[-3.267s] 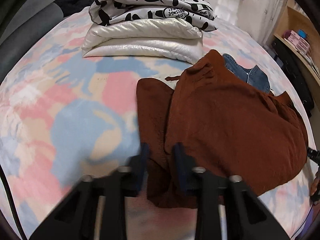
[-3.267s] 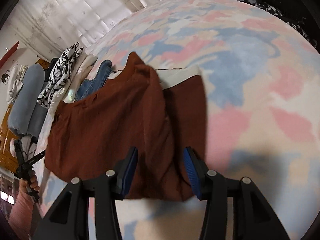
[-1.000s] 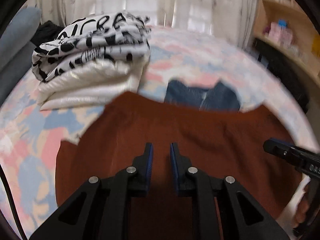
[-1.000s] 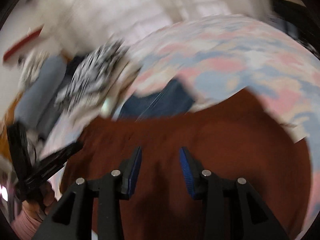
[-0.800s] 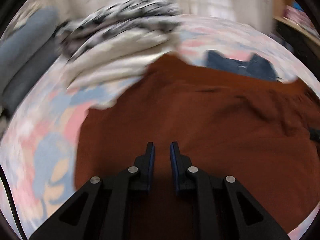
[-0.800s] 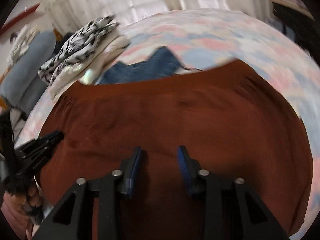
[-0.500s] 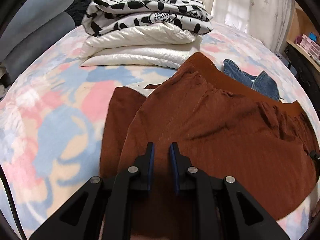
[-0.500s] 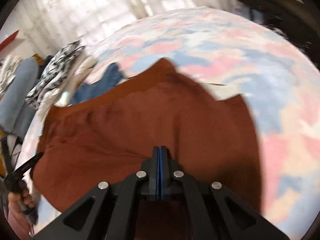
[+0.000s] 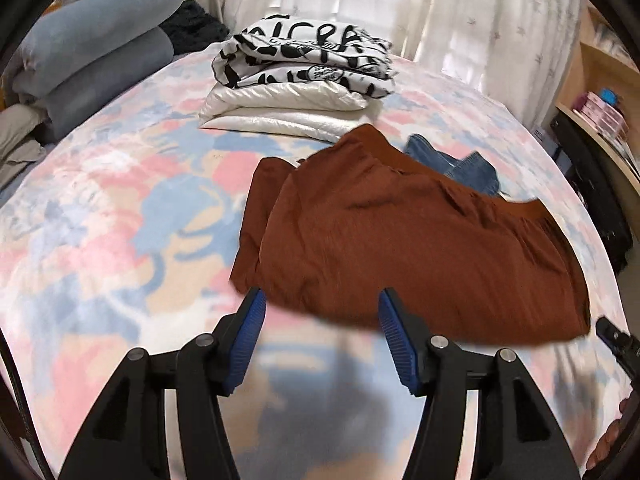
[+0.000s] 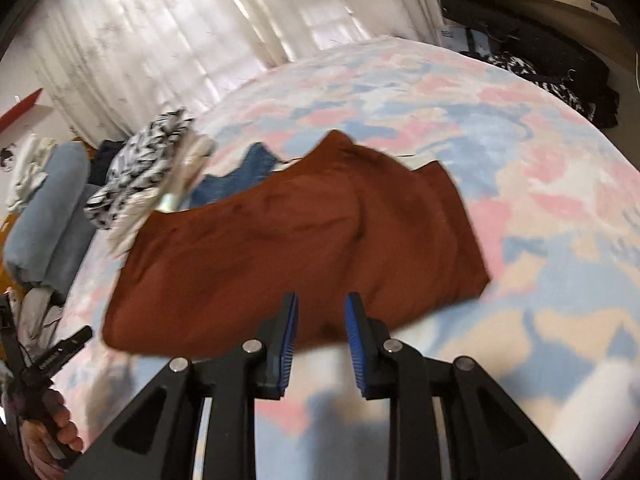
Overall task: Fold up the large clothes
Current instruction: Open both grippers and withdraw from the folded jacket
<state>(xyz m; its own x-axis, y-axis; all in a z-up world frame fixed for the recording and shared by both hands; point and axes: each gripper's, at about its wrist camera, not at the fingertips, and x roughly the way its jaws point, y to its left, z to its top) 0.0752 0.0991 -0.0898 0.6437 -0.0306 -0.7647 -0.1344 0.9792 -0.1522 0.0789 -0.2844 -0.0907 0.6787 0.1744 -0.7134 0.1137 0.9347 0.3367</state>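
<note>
A rust-brown garment (image 9: 400,236) lies folded over on the pastel patterned bed (image 9: 120,220); it also shows in the right wrist view (image 10: 288,244). My left gripper (image 9: 322,304) is open and empty, just in front of the garment's near edge. My right gripper (image 10: 321,308) is open with a narrow gap, empty, at the garment's near edge, apart from the cloth.
A stack of folded clothes (image 9: 304,80), white under black-and-white print, sits at the far side of the bed. A blue denim piece (image 9: 456,164) lies behind the brown garment. Grey rolled bedding (image 9: 92,48) lies at the left. A shelf (image 9: 600,120) stands at the right.
Both grippers have opened and let go of the brown garment, which now lies on the bed. Both have pulled back toward the near edge.
</note>
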